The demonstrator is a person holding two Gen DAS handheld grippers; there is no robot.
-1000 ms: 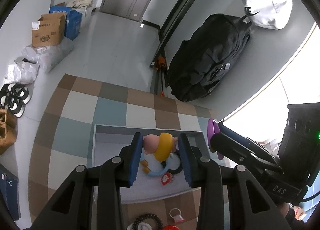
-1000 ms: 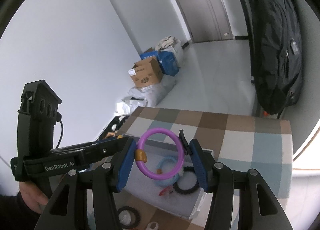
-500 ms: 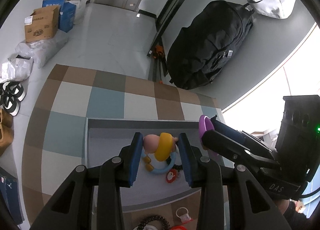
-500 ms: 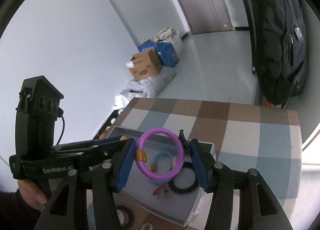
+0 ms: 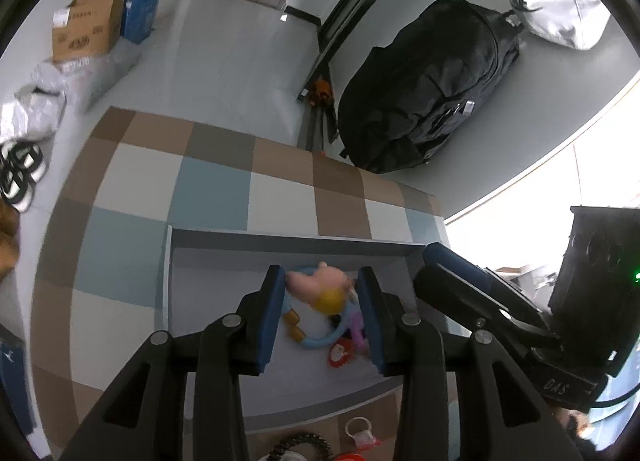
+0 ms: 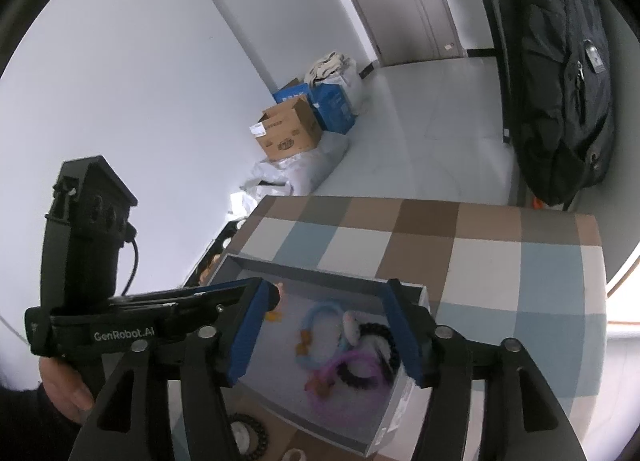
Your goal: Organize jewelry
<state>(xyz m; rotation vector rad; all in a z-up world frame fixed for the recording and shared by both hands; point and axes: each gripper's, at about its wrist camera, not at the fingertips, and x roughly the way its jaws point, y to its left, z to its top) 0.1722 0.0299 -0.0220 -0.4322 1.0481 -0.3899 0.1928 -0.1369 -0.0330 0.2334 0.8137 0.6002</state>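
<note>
A grey box (image 5: 208,237) (image 6: 256,264) stands on the checked tablecloth. My left gripper (image 5: 322,295) is shut on a pink and yellow charm toy (image 5: 320,285) and holds it over the box. My right gripper (image 6: 326,331) is open and empty above the box. A purple ring (image 6: 352,379) lies blurred in the box on a black beaded bracelet (image 6: 380,335), beside a blue ring (image 6: 316,317). The blue ring (image 5: 320,341) and a red charm (image 5: 340,353) show under the left gripper.
A black beaded bracelet (image 5: 300,443) (image 6: 248,433) and a small red-and-white trinket (image 5: 360,435) lie on the cloth in front of the box. A black backpack (image 5: 428,101) leans at the wall behind the table. Cardboard boxes (image 6: 290,133) stand on the floor.
My right gripper has opened and the purple ring has dropped into the box. My left gripper has moved lower over the box with the charm toy still in it.
</note>
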